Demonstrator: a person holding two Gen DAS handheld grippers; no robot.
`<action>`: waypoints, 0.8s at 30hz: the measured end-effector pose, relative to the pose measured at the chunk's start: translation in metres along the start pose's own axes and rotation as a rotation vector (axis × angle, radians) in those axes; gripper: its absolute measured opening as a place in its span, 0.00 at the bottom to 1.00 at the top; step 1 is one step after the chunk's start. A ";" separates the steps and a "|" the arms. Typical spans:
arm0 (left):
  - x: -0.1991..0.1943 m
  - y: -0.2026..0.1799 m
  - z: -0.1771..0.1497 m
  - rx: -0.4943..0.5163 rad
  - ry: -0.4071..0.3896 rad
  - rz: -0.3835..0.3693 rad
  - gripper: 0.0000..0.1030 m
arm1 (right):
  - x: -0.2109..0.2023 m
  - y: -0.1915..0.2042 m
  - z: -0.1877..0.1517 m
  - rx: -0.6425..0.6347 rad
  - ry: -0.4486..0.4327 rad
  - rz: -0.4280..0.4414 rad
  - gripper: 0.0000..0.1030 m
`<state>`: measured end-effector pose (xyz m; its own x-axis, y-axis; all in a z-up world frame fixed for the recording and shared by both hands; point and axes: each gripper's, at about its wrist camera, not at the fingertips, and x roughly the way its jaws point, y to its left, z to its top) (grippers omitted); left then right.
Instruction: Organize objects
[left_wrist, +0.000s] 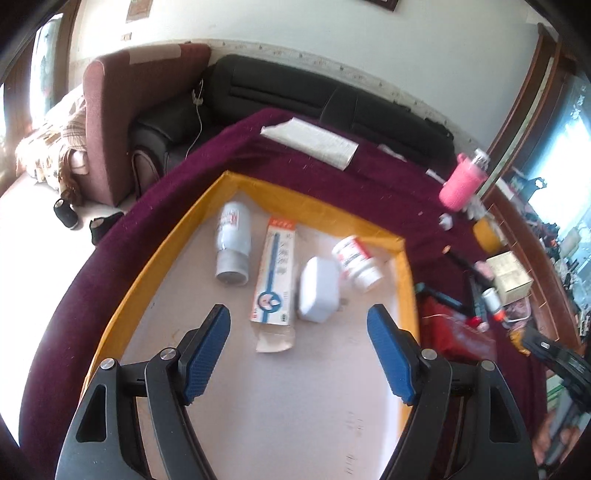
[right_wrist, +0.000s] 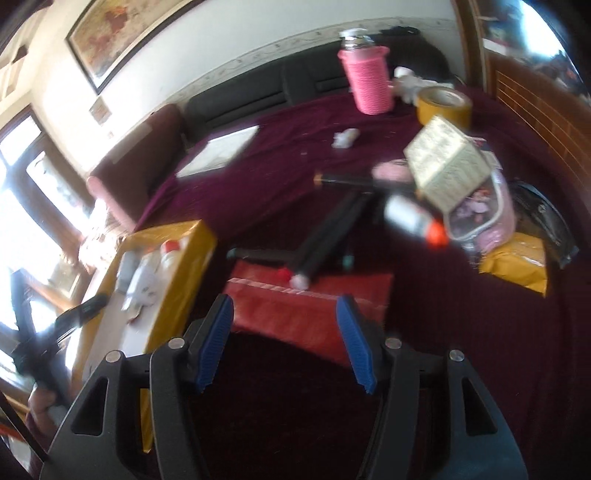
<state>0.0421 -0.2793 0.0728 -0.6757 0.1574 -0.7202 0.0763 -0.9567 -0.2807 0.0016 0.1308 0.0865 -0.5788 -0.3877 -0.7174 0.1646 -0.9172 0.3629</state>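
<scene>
A shallow yellow-walled box (left_wrist: 236, 181) lies on the dark red tablecloth. On its pale floor lie a white bottle on its side (left_wrist: 232, 243), a long carton with an orange end (left_wrist: 275, 277), a white plug adapter (left_wrist: 319, 290) and a small red-and-white pill bottle (left_wrist: 358, 264). My left gripper (left_wrist: 297, 321) hovers over the box's near half, open, nothing between its blue pads. My right gripper (right_wrist: 284, 314) is open and empty over a red packet (right_wrist: 310, 306); the yellow-walled box (right_wrist: 192, 251) is to its left. The picture is blurred.
Beyond the red packet lie black rods (right_wrist: 328, 229), a small bottle with an orange cap (right_wrist: 413, 218), a patterned carton (right_wrist: 447, 162), a yellow tape roll (right_wrist: 443, 105), a pink flask (right_wrist: 367, 79) and a yellow pouch (right_wrist: 517, 262). A white paper (left_wrist: 310, 142) lies far back. A black sofa (left_wrist: 295, 92) stands behind the table.
</scene>
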 end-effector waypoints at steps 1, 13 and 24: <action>-0.009 -0.007 -0.001 0.003 -0.010 -0.006 0.69 | 0.002 -0.009 0.005 0.020 -0.005 -0.011 0.55; -0.032 -0.098 -0.029 0.053 0.042 -0.151 0.69 | 0.082 -0.039 0.014 0.122 0.301 0.255 0.62; 0.035 -0.177 -0.054 0.345 0.102 0.079 0.69 | 0.043 -0.049 -0.021 0.044 0.252 0.403 0.62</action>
<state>0.0439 -0.0914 0.0630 -0.5998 0.0864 -0.7955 -0.1379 -0.9904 -0.0035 -0.0144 0.1566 0.0252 -0.2628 -0.7273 -0.6340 0.2992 -0.6861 0.6631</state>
